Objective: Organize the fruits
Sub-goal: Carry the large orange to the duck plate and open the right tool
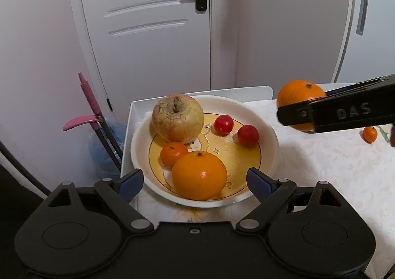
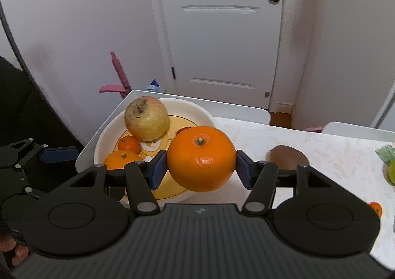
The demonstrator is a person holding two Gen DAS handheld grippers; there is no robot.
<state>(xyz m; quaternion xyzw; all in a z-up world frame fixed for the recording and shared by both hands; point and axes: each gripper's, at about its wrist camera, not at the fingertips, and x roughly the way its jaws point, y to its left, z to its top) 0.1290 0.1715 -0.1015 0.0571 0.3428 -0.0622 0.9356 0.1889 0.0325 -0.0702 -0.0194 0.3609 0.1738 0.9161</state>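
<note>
A: From my console I log a cream ceramic bowl (image 1: 267,130) with a yellow cartoon-print centre, a yellow-green, russet-flecked apple (image 1: 177,118), two glossy red cherry tomatoes (image 1: 223,124).

B: I add bright orange round citrus (image 2: 201,158), a white tablecloth (image 1: 333,167) with faint peach leaf pattern, blue gripper pads (image 2: 158,171).

large orange (image 2: 201,158) between right gripper (image 2: 201,167) pads

A home: white panelled door (image 1: 148,19), tablecloth-covered table (image 1: 333,167), broom (image 1: 86,106).
</note>
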